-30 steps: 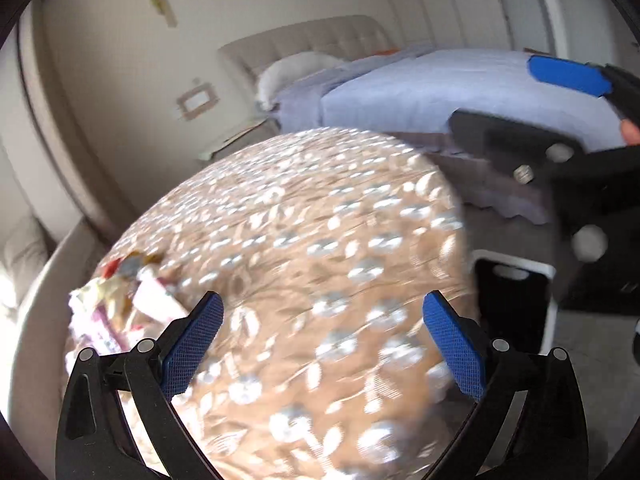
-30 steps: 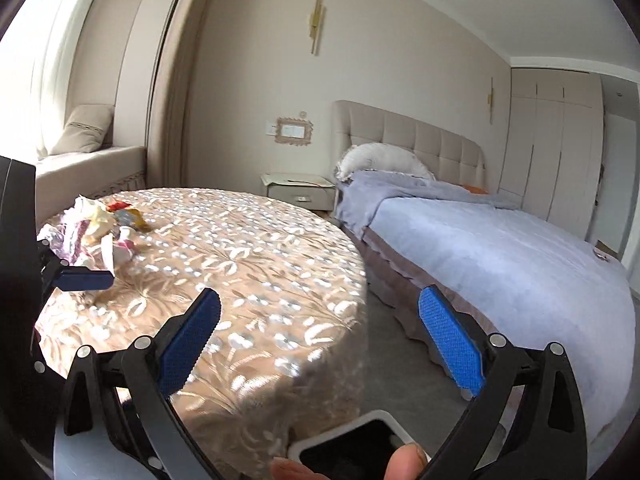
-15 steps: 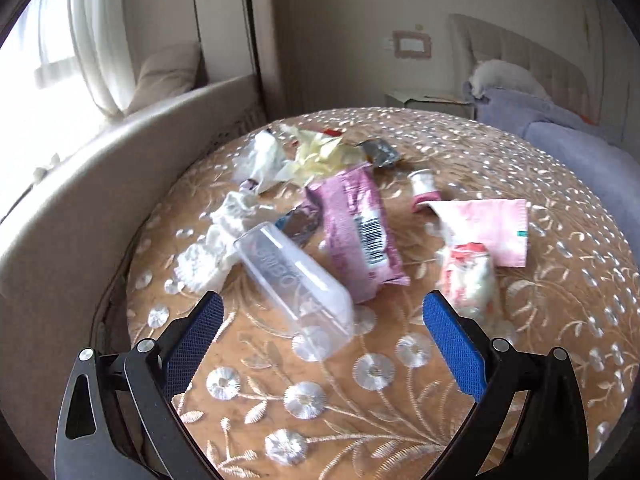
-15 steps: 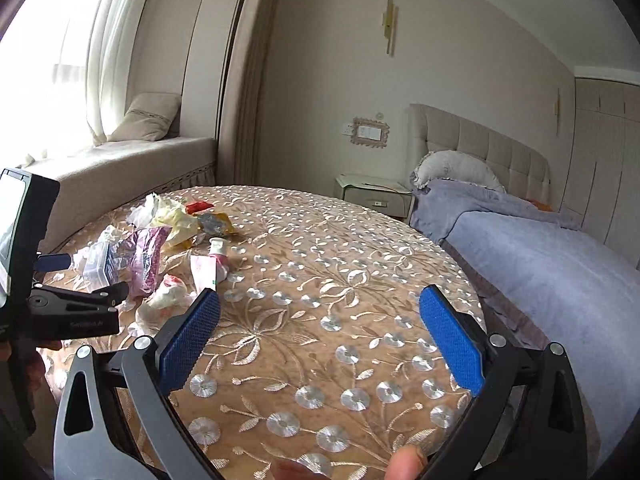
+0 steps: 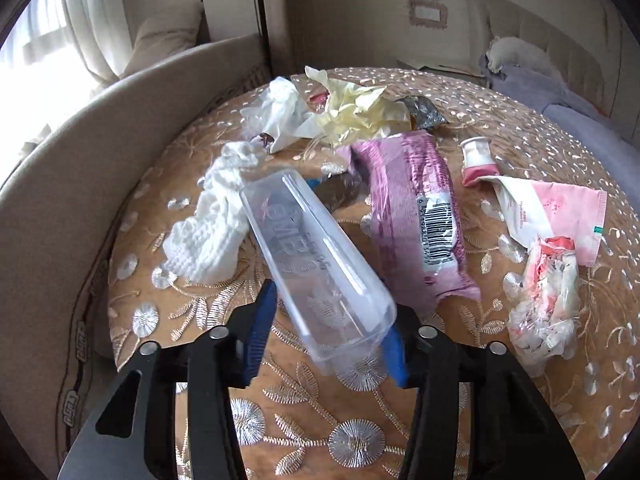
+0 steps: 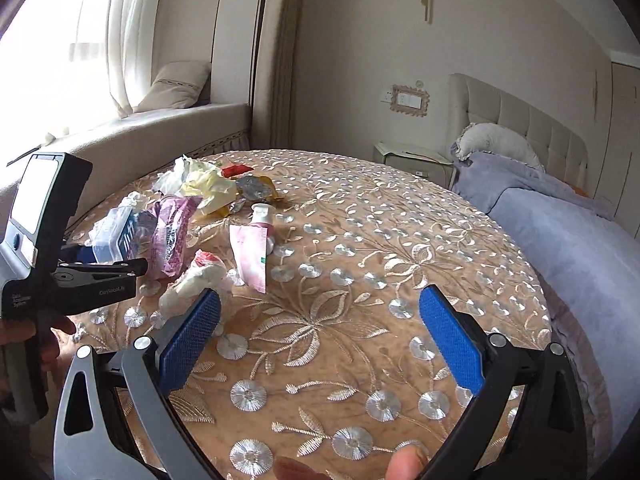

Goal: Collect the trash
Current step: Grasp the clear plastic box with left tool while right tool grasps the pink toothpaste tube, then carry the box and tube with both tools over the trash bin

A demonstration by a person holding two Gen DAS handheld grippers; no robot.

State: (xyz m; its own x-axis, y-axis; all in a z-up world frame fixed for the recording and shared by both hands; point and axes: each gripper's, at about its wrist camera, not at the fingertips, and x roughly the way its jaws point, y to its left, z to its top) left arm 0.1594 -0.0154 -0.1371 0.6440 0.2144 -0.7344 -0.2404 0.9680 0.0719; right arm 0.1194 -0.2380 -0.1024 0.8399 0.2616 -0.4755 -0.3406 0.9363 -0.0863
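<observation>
My left gripper [image 5: 328, 332] is shut on the near end of a clear plastic box [image 5: 312, 256], which tilts up off the round table [image 5: 280, 420]. Around it lie a white crumpled tissue [image 5: 212, 232], a purple wrapper [image 5: 416, 216], a pink tube [image 5: 548, 212], a crumpled red-white wrapper [image 5: 548, 304], a yellow glove [image 5: 356, 112] and a white plastic bag [image 5: 280, 108]. My right gripper [image 6: 320, 336] is open and empty above the table's middle. The left gripper [image 6: 92, 276] shows at the left of the right wrist view, with the box [image 6: 112, 236] in it.
The embroidered tan tablecloth [image 6: 360, 280] covers the table. A cushioned window bench [image 6: 160, 132] curves behind the table on the left. A bed with a lilac cover [image 6: 560, 220] stands to the right, a nightstand [image 6: 412, 156] beside it.
My left gripper has moved in on the trash pile and closed on the clear box, lifting its near end. My right gripper has turned left and stayed open.
</observation>
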